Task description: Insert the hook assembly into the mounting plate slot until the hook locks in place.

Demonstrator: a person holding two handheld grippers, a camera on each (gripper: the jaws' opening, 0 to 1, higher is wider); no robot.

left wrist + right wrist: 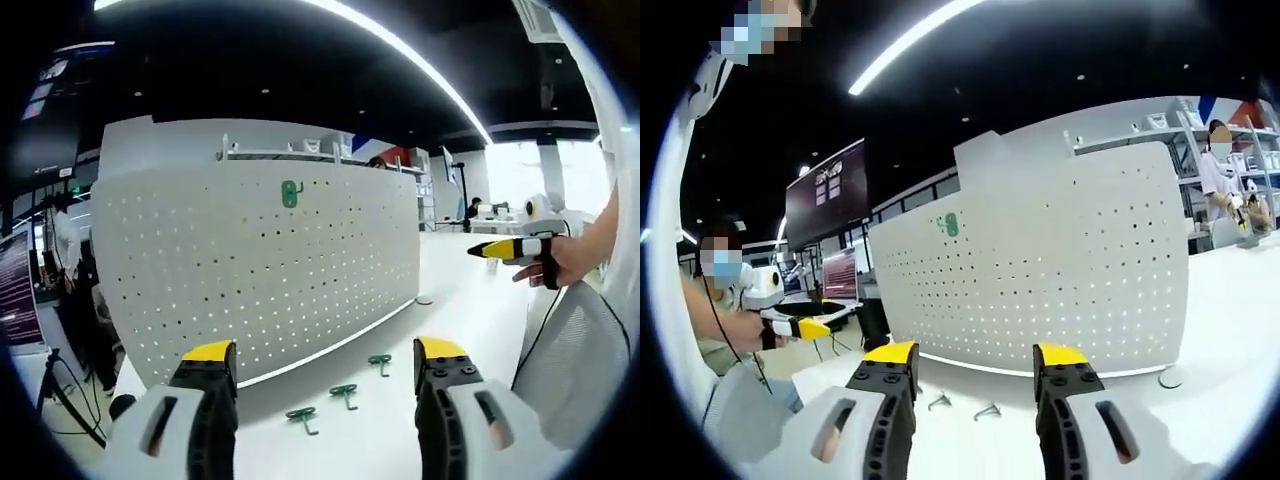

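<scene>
We hold both the left gripper (325, 375) and the right gripper (974, 375) with fingers wide, empty. Three green hooks (343, 393) lie on the counter (470, 310) before the pegboard (250, 270); one hook (290, 193) hangs mounted up top.

Setting: an open-plan lab or demo hall. A dark ceiling is carrying long strip lights (420, 70) and small recessed spots. A white table (470, 300) is holding an upright white pegboard panel (260, 260). White shelving racks (1160, 130) are standing behind the panel. A wall screen (828, 195) and a smaller monitor (840, 275) are glowing at the side in the right gripper view. More white tables are running toward a bright window (520, 165), where a person (472, 210) is sitting. Another person (1218, 170) is working by the shelving.
</scene>
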